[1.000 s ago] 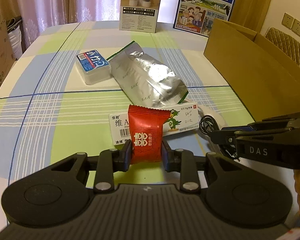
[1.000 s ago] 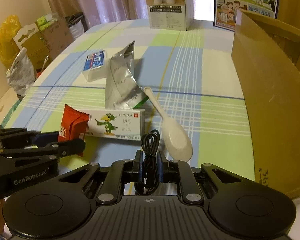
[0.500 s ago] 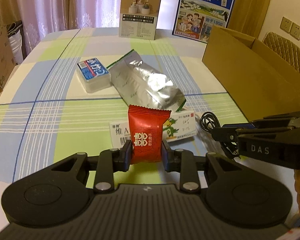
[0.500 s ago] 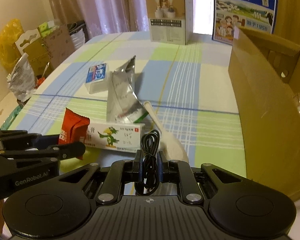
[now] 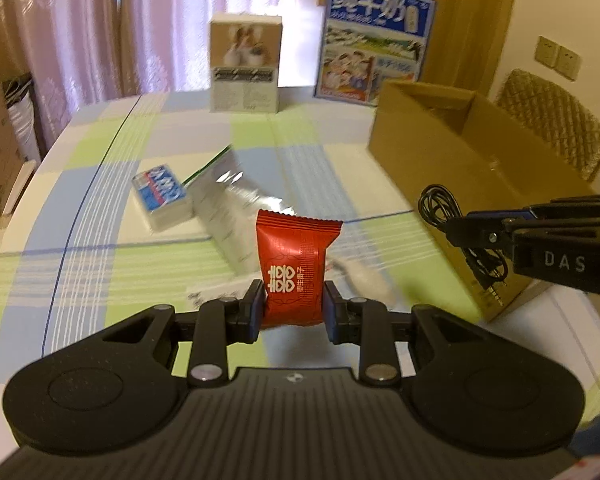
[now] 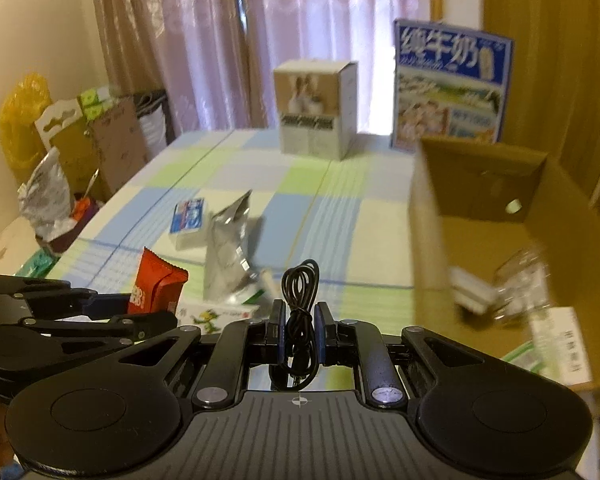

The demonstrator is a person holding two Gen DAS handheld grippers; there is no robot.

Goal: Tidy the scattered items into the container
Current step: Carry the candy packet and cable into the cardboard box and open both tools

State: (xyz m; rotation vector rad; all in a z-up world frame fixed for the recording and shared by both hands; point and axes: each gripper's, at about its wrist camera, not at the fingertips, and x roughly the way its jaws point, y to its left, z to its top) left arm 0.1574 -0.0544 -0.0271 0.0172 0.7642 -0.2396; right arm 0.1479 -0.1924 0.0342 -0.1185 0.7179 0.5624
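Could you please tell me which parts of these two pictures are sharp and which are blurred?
Left wrist view: the red packet in the left hand-held gripper is sharp, the table items smeared. Right wrist view: the black cable in the right hand-held gripper is sharp; the cardboard box and its contents are blurred.

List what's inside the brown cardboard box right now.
Inside the brown cardboard box: a blurred clear plastic item and a white printed packet. The near wall hides the rest of the floor.
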